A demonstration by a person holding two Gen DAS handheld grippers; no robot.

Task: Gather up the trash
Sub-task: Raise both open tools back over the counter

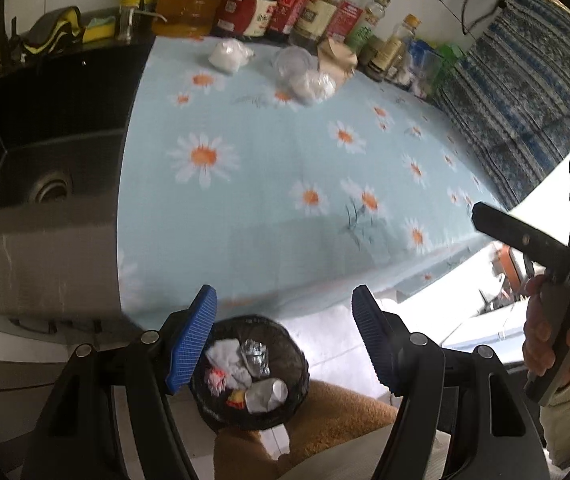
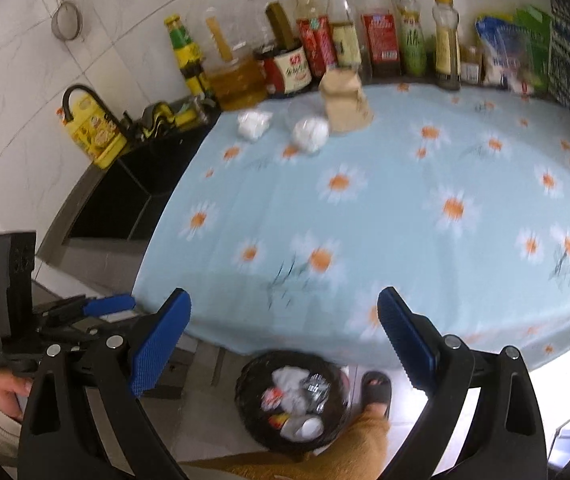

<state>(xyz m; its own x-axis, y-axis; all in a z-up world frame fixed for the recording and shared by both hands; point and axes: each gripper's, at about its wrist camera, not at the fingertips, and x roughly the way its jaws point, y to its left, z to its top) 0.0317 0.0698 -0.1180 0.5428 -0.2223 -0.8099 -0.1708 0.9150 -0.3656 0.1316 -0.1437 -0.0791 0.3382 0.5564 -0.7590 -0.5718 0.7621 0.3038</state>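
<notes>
A black mesh trash bin (image 1: pixel 251 372) is seen on the floor just below the near edge of the tabletop (image 1: pixel 285 184), which is covered by a light blue cloth printed with white and orange daisies. Inside the bin, crumpled white paper (image 1: pixel 225 356), a piece of shiny foil (image 1: pixel 256 356), a flattened white cup (image 1: pixel 267 394) and small red and yellow wrappers are gathered. At the far side of the tabletop, two crumpled white wads (image 2: pixel 254 124) (image 2: pixel 311 133) are left, with a clear plastic cup (image 1: pixel 293 62) and a brown paper bag (image 2: pixel 343 100) near them, the right wad lying just beside the bag. A row of sauce and oil bottles (image 2: pixel 325 40) is lined along the far wall behind them. A dark sink (image 1: pixel 45 128) is set to the left of the tabletop.

The left tool (image 1: pixel 285 340) is held above the bin, its blue-padded jaws spread wide apart and nothing held between them. The right tool (image 2: pixel 285 344) is likewise held over the bin and the near tabletop edge, its jaws released and empty. In the left wrist view the right hand (image 1: pixel 557 344) is seen wrapped around the handle of its tool at the right edge. In the right wrist view the left hand (image 2: pixel 5 392) is seen low at the left, gripping its handle. A sandalled foot (image 2: pixel 377 390) is visible on the floor just right of the bin.
</notes>
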